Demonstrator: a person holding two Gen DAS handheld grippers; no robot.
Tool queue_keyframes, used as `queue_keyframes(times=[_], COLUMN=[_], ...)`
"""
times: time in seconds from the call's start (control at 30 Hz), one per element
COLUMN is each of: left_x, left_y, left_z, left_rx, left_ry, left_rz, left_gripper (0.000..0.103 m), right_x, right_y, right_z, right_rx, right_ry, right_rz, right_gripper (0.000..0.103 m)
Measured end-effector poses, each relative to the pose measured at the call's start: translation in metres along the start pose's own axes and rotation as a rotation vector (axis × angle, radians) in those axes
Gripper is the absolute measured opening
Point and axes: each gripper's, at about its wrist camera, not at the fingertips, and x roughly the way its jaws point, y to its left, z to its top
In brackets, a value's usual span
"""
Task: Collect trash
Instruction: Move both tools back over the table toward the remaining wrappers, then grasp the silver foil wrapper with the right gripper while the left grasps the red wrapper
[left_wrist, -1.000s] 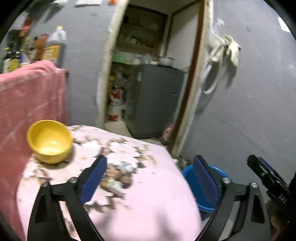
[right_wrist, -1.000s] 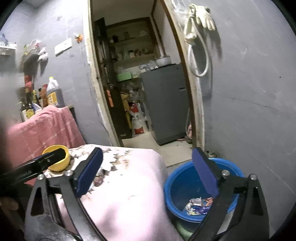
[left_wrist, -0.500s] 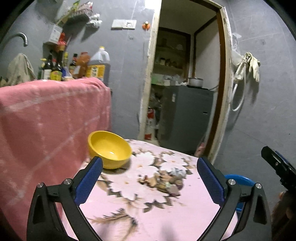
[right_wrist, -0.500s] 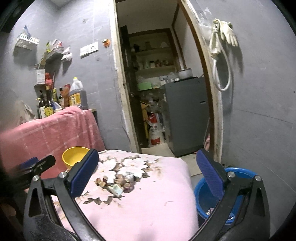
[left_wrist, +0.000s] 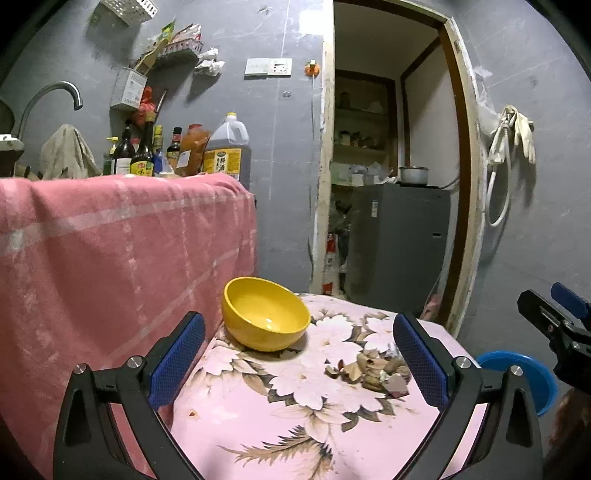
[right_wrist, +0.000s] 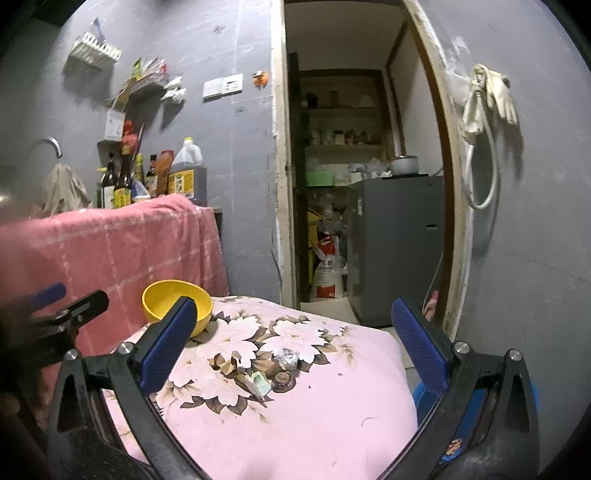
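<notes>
From the left wrist camera, the left gripper (left_wrist: 298, 363) is hovering above the floral cloth (left_wrist: 280, 435), its blue pads spread wide apart and gripping nothing. A yellow bowl (left_wrist: 265, 313) is sitting near the far left corner of the covered surface, just beside the hanging pink towel (left_wrist: 110, 258). The trash pile (left_wrist: 373, 369), a loose heap of shells and crumpled wrappers, is lying toward the right edge of the cloth, close to the right-hand pad and apart from the bowl. Past that edge, lower down, a blue basin (left_wrist: 532, 373) is showing, partly hidden by the gripper frame. The right gripper (left_wrist: 554, 317) is poking in at the right border, seen side-on. Behind the towel, sauce bottles and a large oil jug (left_wrist: 228, 151) are standing against a grey wall, with a curved faucet (left_wrist: 48, 99) at far left.

From the right wrist camera, the right gripper (right_wrist: 291, 343) is likewise standing wide open and empty over the cloth (right_wrist: 314, 417). The trash pile (right_wrist: 262, 373) is lying mid-cloth between the pads, with nothing blocking it. The bowl (right_wrist: 173, 302) is sitting at the far left corner, partly covered by the left-hand pad. The left gripper (right_wrist: 66, 314) is reaching in from the left, blurred. The basin (right_wrist: 419, 397) is peeking out beyond the right edge. An open doorway is showing a grey fridge (right_wrist: 399, 243) and cluttered shelves; rubber gloves (right_wrist: 491, 92) and a hose are hanging on the wall to the right.
</notes>
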Motion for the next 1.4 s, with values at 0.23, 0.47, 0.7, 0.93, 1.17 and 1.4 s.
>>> queue_keyframes(times=[0.23,0.47,0.7,0.93,1.17,1.4], left_x=[0.028,0.068,0.107,0.146,0.177,0.201], left_y=[0.006,0.003,-0.001,-0.006,-0.011,-0.018], left_z=[-0.012,-0.023,-0.031,-0.031,-0.032,-0.043], left_rx=[0.019,0.059,0.053,-0.004,-0.056,-0.060], left_ry=[0.054,0.177,0.306,0.436,0.528,0.634], left_rz=[0.017,-0.015,-0.049,-0.137,-0.207,-0.251], left_gripper=[0.100,0.100,0.099,0.092,0.064,0.047], right_x=[0.031,0.070,0.108,0.150,0.191,0.216], right_y=[0.005,-0.002,-0.016,-0.021,-0.017,-0.017], right_z=[-0.014,-0.030,-0.040,-0.048,-0.059,-0.076], right_rx=[-0.051,-0.083,-0.081,-0.075,-0.099,-0.096], right_ry=[0.062,0.166,0.273,0.400,0.506,0.594], right_rz=[0.030,0.045,0.059,0.100,0.117,0.138], right_gripper=[0.103,0.103,0.103,0.103,0.087,0.068])
